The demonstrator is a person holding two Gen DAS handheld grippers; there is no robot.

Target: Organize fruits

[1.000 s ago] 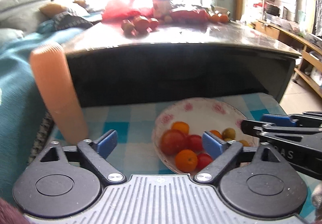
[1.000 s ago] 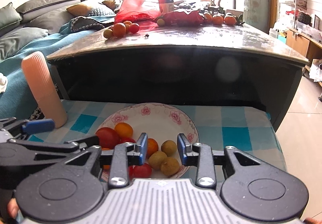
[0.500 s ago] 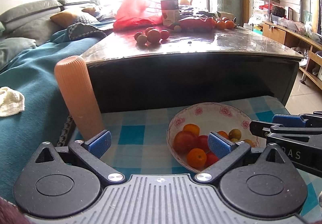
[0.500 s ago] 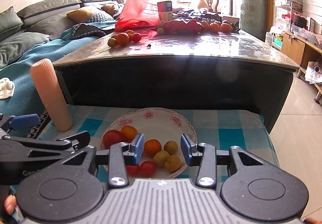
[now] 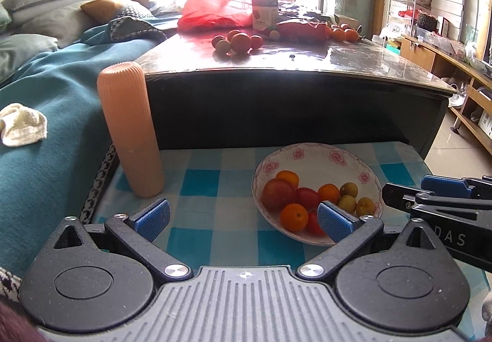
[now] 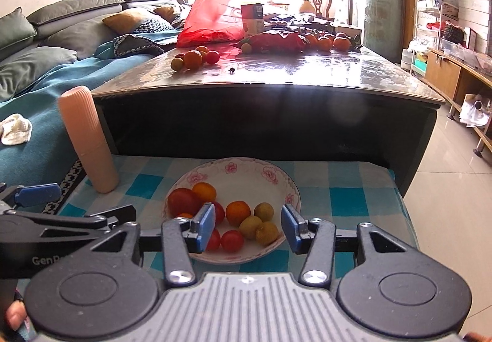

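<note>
A white flowered bowl (image 5: 366, 166) (image 6: 286, 185) sits on a blue checked cloth and holds several fruits: tomatoes (image 5: 278, 193), oranges (image 6: 237, 212) and small yellow-green fruits (image 6: 263, 211). More fruits lie in a cluster (image 5: 238, 42) (image 6: 193, 59) on the dark table above, and oranges (image 6: 329, 42) lie at its far end. My left gripper (image 5: 243, 217) is open and empty, above the cloth left of the bowl. My right gripper (image 6: 247, 225) is open and empty, above the bowl's near side.
A ribbed peach-coloured cylinder (image 5: 129, 129) (image 6: 87, 139) stands upright left of the bowl. A red plastic bag (image 6: 212, 19), a can (image 6: 252, 19) and a red packet (image 6: 273, 40) are on the table. A teal-covered sofa (image 5: 46, 96) is to the left, a tiled floor (image 6: 446, 172) to the right.
Both grippers have risen and pulled back from the bowl, so the table top shows more. The right gripper's jaws have opened wider. The fruits have not moved.
</note>
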